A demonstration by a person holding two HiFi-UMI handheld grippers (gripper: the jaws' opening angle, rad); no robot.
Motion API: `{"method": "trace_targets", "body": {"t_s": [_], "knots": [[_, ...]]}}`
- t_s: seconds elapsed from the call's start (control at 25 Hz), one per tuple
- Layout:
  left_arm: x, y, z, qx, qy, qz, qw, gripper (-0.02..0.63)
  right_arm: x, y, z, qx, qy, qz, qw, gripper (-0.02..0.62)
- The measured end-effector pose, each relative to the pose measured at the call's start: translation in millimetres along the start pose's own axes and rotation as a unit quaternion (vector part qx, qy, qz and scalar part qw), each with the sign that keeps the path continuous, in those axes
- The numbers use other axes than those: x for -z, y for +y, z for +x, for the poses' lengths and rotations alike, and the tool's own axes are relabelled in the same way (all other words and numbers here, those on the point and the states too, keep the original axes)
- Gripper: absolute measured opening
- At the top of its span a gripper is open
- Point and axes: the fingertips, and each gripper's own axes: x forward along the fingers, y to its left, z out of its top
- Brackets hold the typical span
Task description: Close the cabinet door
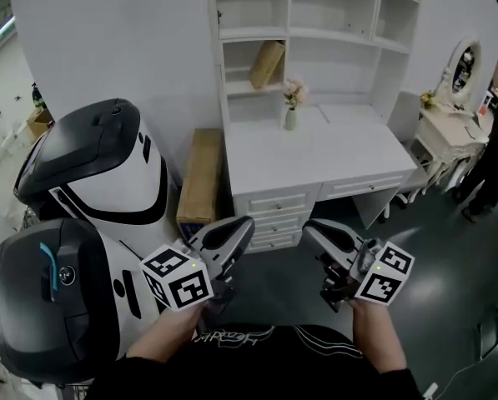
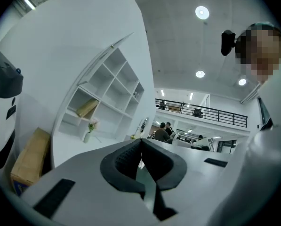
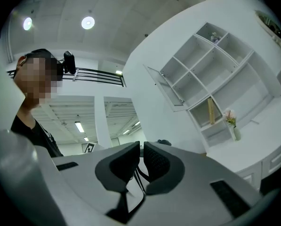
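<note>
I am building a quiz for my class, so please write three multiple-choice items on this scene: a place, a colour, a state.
1. Where does the flower vase stand? A on the floor; B on the desk; C on the highest shelf.
2. What colour is the desk? A white; B black; C red.
3. The cabinet door is: A shut; B missing; C open.
Key: 1 B, it stands on the desk before the shelves; 2 A, every panel is white; 3 C, it swings out from the shelves.
</note>
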Motion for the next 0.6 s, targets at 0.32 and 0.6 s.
{"method": "trace_targets", "body": {"t_s": [0.32,0.6], "knots": [[-42.9,30.0,58.4,-0.036,-0.02,0.049,0.9979,0.02,-34.6,-60.6,-4.0,-0.022,0.0,-0.002,1.0,0.054],[-81.5,82.3,83.6,-0.049,-0.043,0.042,0.997,0.021,-48.2,-105.3,28.6,-0.041,0.002,0.003,0.999,0.054]]}}
